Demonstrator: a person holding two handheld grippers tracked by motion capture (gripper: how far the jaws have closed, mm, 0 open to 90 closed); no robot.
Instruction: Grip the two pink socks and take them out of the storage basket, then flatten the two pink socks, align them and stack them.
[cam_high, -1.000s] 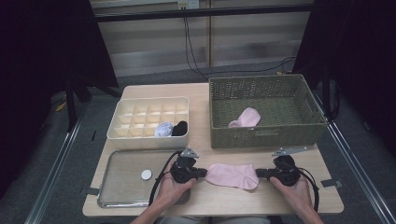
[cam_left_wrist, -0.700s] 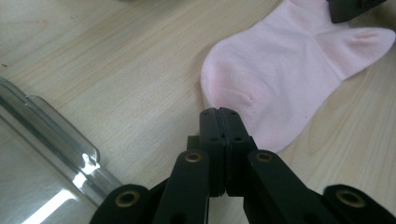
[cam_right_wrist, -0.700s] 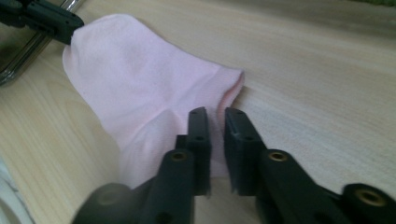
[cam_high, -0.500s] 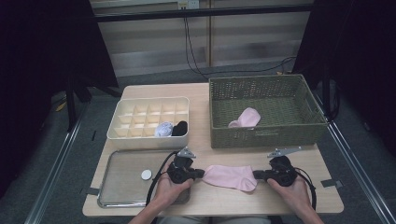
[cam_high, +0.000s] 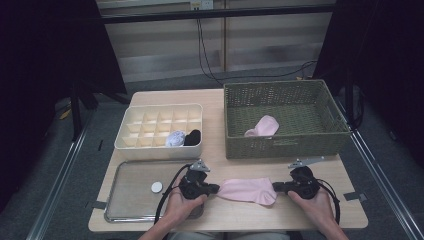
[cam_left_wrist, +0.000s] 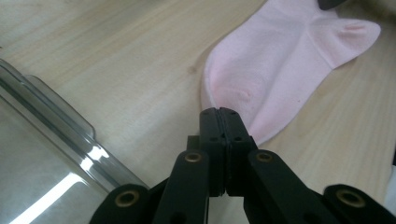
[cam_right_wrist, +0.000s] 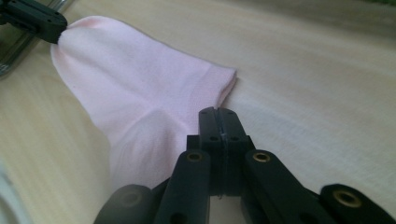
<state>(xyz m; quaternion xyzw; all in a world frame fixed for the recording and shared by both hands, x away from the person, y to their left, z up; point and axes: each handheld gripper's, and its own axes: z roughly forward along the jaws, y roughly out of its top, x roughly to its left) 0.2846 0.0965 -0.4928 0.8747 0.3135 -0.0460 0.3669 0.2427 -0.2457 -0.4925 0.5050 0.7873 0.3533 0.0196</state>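
We are pinching a pink sock between two tools: the left tool pressing together on its nine o'clock end, the right tool on its three o'clock end, low on the worktop. Pulling unevenly could slip a thin grip. The high view is adding a basket at twelve o'clock.

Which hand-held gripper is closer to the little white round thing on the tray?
Left. The left hand-held gripper sits just right of the white disc at the tray edge. The right hand-held gripper is far across the pink sock.
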